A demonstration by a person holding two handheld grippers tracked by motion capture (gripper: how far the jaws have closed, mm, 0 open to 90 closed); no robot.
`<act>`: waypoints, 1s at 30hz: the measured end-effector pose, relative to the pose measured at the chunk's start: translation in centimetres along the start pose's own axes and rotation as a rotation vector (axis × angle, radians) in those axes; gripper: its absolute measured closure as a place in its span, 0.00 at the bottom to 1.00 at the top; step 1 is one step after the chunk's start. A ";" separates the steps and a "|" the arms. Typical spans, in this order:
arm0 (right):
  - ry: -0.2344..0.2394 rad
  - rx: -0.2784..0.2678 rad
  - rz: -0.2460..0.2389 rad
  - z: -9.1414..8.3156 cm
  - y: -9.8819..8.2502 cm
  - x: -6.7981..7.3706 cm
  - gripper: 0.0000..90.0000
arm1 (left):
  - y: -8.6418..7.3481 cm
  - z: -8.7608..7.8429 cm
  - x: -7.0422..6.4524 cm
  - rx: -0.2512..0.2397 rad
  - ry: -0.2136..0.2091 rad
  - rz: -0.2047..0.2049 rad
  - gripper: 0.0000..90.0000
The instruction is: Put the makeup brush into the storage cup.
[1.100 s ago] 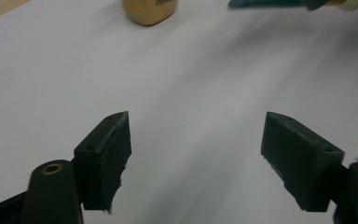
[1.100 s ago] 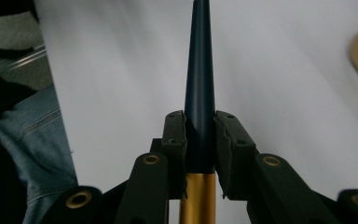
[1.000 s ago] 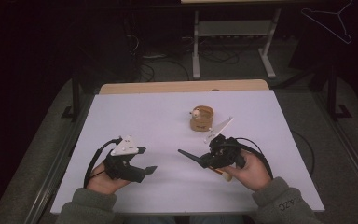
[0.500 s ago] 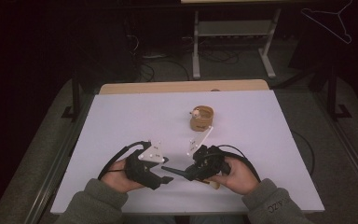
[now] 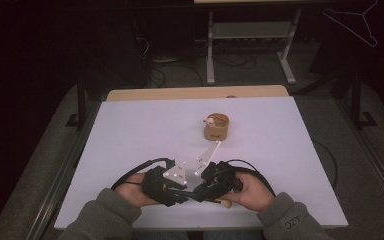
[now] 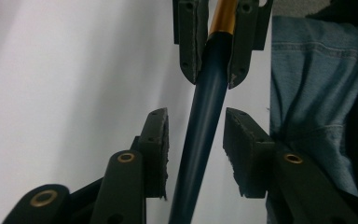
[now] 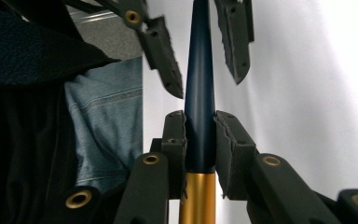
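While the right tool [image 7: 200, 140] stays clamped on the pen [image 7: 199, 84] at the seam between blue cap and gold barrel, the left tool [image 6: 196, 149] has been closing around the blue end, pads not yet touching. Pen sits low over the table [image 5: 130, 130], well this side of the wooden cup [image 5: 216, 127]. Risks: left pads bite off-centre and lever the pen askew in the right grip; right pads overlapping the seam would block any cap pull.

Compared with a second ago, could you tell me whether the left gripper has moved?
Yes. The left gripper has moved rightwards toward the right gripper, judged against the wooden cup, its jaws closing around the dark blue pen.
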State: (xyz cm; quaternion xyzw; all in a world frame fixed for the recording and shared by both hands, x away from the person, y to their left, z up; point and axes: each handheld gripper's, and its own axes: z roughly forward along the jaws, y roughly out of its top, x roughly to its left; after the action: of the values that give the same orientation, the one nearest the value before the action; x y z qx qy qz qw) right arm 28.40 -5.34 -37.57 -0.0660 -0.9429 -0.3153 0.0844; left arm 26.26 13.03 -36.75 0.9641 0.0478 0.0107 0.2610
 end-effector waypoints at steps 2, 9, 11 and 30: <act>0.009 0.000 -0.003 0.0 0.0 0.2 0.82 | 0.1 0.0 0.0 0.008 -0.011 0.015 0.75; 0.005 0.006 -0.032 -0.1 0.1 0.5 0.82 | 0.1 0.0 -0.2 0.010 -0.040 0.050 0.84; -0.001 0.012 -0.051 -0.1 0.1 0.6 0.82 | 0.1 0.3 -0.6 0.010 -0.048 0.049 0.86; -0.030 -0.050 -0.053 -1.0 -0.6 -0.2 0.74 | -1.0 -0.6 -0.5 -0.050 0.008 0.035 0.87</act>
State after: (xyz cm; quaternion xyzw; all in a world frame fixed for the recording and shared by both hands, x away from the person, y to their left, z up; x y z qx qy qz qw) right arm 28.60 -6.45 -37.14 -0.0478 -0.9372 -0.3401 0.0604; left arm 25.66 14.14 -36.72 0.9579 0.0315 0.0205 0.2848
